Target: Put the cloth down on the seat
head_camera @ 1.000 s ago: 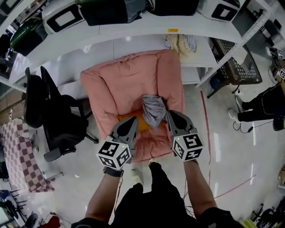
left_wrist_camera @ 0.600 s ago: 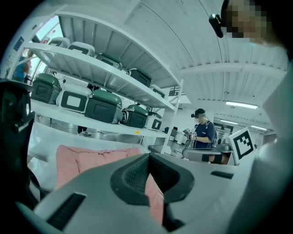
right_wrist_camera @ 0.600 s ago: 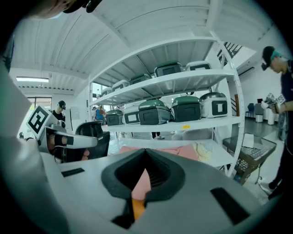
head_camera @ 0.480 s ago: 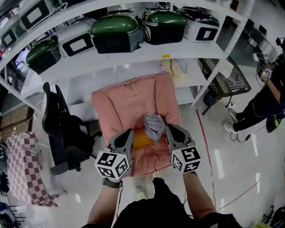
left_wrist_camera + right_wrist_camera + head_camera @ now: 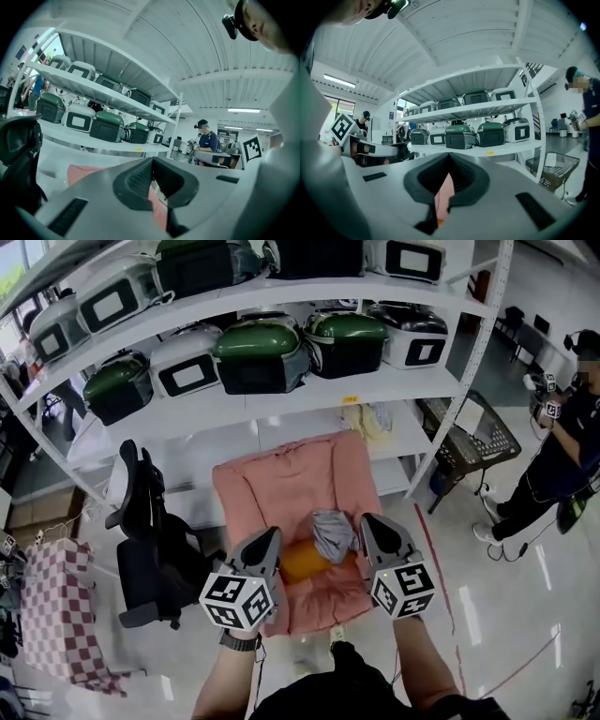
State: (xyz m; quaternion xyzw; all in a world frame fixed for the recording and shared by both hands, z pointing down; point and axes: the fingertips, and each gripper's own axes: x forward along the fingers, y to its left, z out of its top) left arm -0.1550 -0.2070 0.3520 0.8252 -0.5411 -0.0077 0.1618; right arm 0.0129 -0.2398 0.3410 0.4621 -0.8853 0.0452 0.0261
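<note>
Seeing the grey cloth (image 5: 331,532) lying bunched up on the seat (image 5: 281,488) of the pink armchair, towards its front right. It's resting partly against the orange cushion (image 5: 302,562), which is sitting just to its left on the same seat. Nothing is gripping it.

Left gripper (image 5: 269,542) is showing its jaws fully together in its own view, pads meeting and nothing between them. Right gripper (image 5: 372,526) is reading the same: jaws closed tip to tip and empty, with only pink upholstery showing through the notch behind the pads. In the head view I'm seeing both grippers flanking the cloth, one on each side. Neither is touching it.

Both are pointing roughly level towards the shelf rack (image 5: 281,395) behind the armchair, which is carrying rows of green and white cases (image 5: 258,352).

Black office chair (image 5: 141,540) is standing just left of the armchair, with checkered fabric (image 5: 56,610) further left on the floor. Wire basket (image 5: 478,442) is sitting at the rack's right end. A person (image 5: 562,446) is standing at the far right, well apart from the seat.
</note>
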